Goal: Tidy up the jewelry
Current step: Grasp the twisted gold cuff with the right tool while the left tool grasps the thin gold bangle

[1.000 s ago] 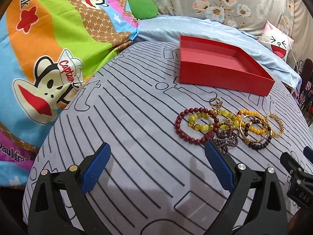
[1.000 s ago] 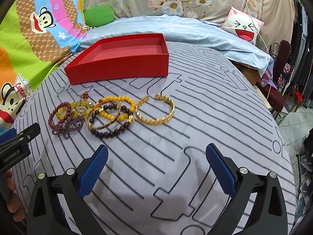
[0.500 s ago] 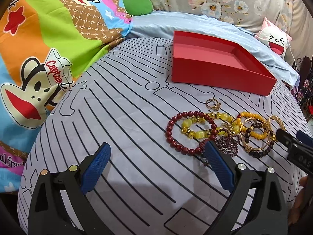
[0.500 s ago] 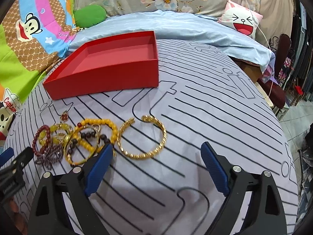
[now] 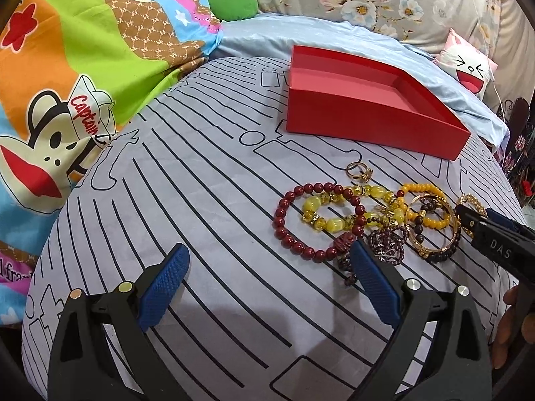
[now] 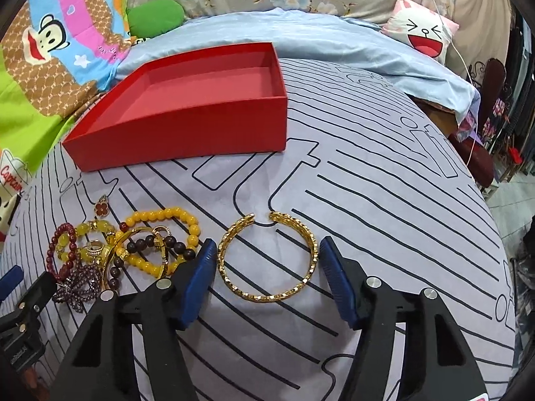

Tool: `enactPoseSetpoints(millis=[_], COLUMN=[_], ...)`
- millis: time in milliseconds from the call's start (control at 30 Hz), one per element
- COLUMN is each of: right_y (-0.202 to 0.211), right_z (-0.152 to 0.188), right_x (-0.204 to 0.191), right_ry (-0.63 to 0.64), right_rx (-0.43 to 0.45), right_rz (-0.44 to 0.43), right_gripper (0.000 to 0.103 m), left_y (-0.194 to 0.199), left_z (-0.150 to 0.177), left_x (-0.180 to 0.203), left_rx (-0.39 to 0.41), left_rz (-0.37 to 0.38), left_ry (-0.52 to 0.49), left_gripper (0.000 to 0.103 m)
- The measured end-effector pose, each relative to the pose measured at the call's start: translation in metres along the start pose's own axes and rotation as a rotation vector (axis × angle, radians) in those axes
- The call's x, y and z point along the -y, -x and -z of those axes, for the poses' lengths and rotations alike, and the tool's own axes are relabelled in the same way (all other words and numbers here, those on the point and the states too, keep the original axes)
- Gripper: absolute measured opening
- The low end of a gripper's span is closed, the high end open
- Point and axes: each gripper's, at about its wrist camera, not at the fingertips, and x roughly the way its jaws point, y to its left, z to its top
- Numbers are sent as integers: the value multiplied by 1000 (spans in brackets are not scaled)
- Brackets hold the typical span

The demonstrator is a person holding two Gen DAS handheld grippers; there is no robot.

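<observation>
Here, the right tongs (image 6: 265,260) gape around the gold bangle (image 6: 267,257), a blue pad just outside each side, unclenched. The left tongs (image 5: 269,267) spread wide too, their right pad at the bead pile (image 5: 361,220). Beyond both, the red box (image 6: 187,133) sits on the striped bed (image 6: 384,207), bare cloth between.

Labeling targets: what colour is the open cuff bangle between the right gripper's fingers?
Gold; the cuff bangle shows best in the right wrist view.

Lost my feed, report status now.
Right gripper open, straddling open gold cuff bangle. Left gripper open, idle. Red cardboard tray empty. Nothing blocking.
</observation>
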Motion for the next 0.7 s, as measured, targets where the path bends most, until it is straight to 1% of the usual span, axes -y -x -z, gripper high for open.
enactPoseSetpoints(millis=[33,200,333,467,533,700], right_y=[1,6,15,25,30,39], right_z=[0,7,15,20,21,19], right_x=[-1,2,7,20,27,41], right_ry=[2,-7,-14,-42,-51,-69], right_rx=[0,1,-2,-7,-1,14], right_rz=[-3,-7,4,5,10,15], right_gripper=[57,57,57,57,57,57], left_y=[0,7,20,30,30,18], left_z=[0,4,5,0,-4,-11], left_x=[0,3,13,38,52,83], left_rx=[1,10,20,30,33,27], left_rz=[1,6,52,121,142,170], left_ry=[1,-4,-12,-40,-61,-108], left_gripper=[92,92,92,92,92,92])
